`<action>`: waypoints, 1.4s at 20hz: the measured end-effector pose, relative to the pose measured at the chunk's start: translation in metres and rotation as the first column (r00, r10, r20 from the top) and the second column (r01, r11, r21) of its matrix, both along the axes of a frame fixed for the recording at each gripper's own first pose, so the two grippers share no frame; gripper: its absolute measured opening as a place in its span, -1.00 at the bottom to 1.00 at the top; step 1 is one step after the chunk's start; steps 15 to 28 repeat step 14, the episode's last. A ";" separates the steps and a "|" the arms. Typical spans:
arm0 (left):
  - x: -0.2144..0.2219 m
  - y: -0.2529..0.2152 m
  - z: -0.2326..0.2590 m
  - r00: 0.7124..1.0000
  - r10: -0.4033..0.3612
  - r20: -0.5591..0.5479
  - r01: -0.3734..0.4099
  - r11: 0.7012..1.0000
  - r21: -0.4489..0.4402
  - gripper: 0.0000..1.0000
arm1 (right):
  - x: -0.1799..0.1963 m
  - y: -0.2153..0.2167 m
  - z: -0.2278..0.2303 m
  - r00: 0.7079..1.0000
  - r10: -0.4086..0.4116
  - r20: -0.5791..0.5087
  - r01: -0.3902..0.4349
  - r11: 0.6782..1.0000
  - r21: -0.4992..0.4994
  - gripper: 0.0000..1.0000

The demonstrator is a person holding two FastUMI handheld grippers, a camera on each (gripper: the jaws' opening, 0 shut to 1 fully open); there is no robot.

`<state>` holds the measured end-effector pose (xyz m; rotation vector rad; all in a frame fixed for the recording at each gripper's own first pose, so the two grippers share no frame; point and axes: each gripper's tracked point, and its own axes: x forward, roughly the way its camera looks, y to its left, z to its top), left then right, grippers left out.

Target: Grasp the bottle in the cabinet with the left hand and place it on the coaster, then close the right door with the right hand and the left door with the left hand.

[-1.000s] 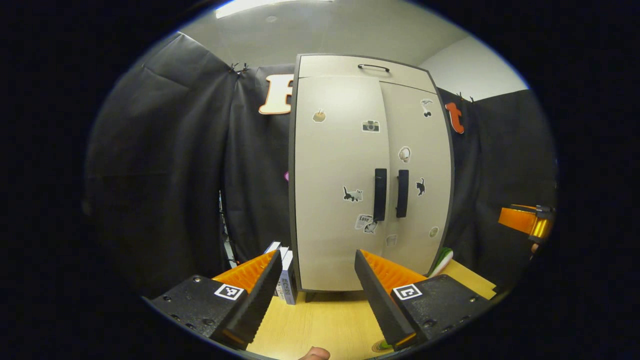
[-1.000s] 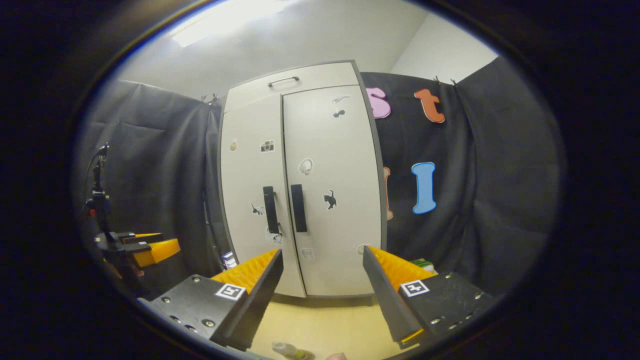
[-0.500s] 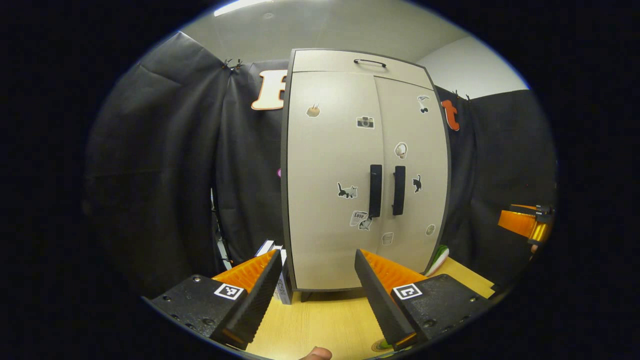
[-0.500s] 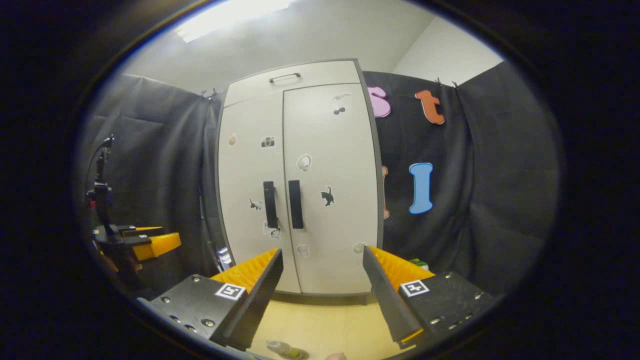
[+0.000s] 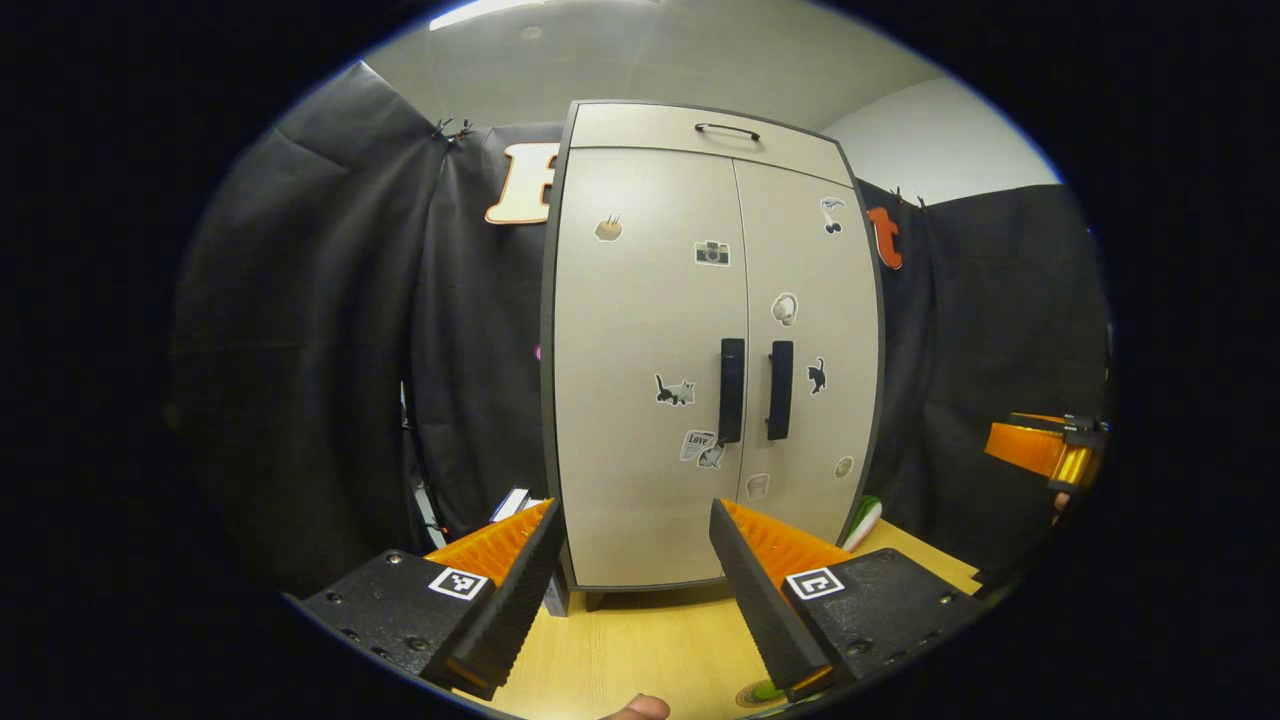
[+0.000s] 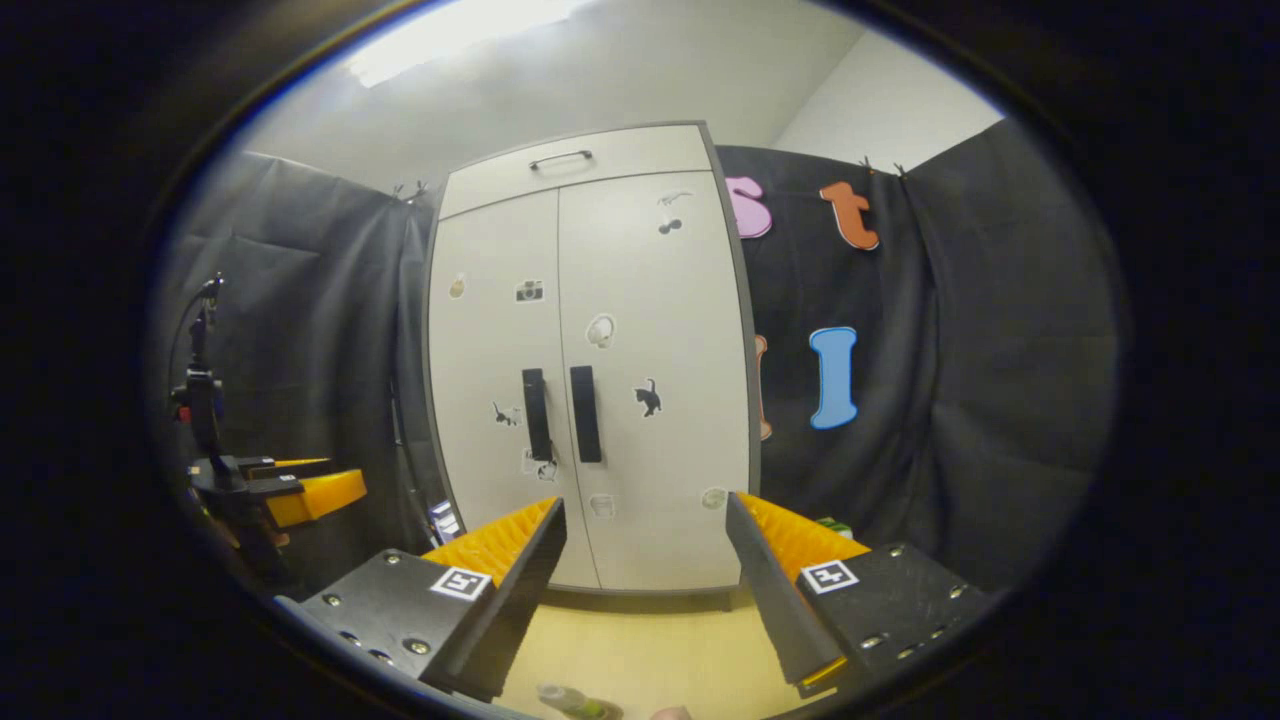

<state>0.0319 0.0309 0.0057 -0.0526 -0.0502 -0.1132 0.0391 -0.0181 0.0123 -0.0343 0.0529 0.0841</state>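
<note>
Leftward slid the cabinet (image 5: 710,340) in the left gripper view over that last second, and it sat a touch lower in frame, while the right gripper view drifted much the same way. Both smooth, pale, flat-fronted doors were shut, their slim dark bar handles (image 5: 752,390) standing side by side at the seam, with small stickers dotted across the panels and a thin curved handle on the top panel. The left tongs (image 5: 632,560) were spread wide, ridged inner faces apart and holding nothing, over the light wood-grain table (image 5: 640,650). The right tongs (image 6: 645,560) were likewise gaping and empty. Down at the bottom edge of the right gripper view, the bottle (image 6: 572,702) stood on the table, a clear rounded shape with green below, only its top part showing. In the left gripper view a round coaster (image 5: 757,693) peeked out at the bottom rim, green on it. Off to the right there, the other tongs (image 5: 1040,452) hung well apart from the cabinet, against draped, creased black cloth.
</note>
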 end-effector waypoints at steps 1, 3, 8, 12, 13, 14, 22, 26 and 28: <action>0.001 0.000 -0.002 1.000 -0.005 -0.006 0.005 1.000 0.002 0.87 | 0.001 0.003 -0.002 1.000 0.001 -0.005 -0.001 1.000 0.000 0.94; 0.002 0.001 -0.004 1.000 -0.014 -0.003 0.014 1.000 0.002 0.85 | 0.000 0.010 -0.005 1.000 0.001 -0.005 -0.001 1.000 -0.005 0.94; 0.005 0.005 -0.013 0.999 -0.043 -0.003 0.043 0.999 -0.003 0.85 | 0.002 0.023 -0.013 1.000 -0.016 -0.003 0.015 1.000 -0.020 0.94; 0.003 0.011 -0.019 0.998 -0.064 -0.007 0.064 0.998 -0.010 0.86 | 0.003 0.037 -0.018 1.000 -0.016 0.000 0.016 1.000 -0.027 0.94; 0.002 0.014 -0.019 0.998 -0.067 -0.002 0.067 0.998 -0.008 0.86 | 0.005 0.039 -0.019 1.000 -0.018 -0.001 0.018 0.999 -0.029 0.87; 0.002 0.018 -0.020 0.998 -0.065 0.000 0.065 0.998 -0.003 0.86 | 0.005 0.042 -0.021 1.000 -0.019 -0.005 0.019 0.999 -0.031 0.94; 0.002 0.018 -0.020 0.998 -0.065 0.000 0.065 0.998 -0.003 0.86 | 0.005 0.042 -0.021 1.000 -0.019 -0.005 0.019 0.999 -0.031 0.94; 0.002 0.018 -0.020 0.998 -0.065 0.000 0.065 0.998 -0.003 0.86 | 0.005 0.042 -0.021 1.000 -0.019 -0.005 0.019 0.999 -0.031 0.94; 0.002 0.018 -0.020 0.998 -0.065 0.000 0.065 0.998 -0.003 0.86 | 0.005 0.042 -0.021 1.000 -0.019 -0.005 0.019 0.999 -0.031 0.94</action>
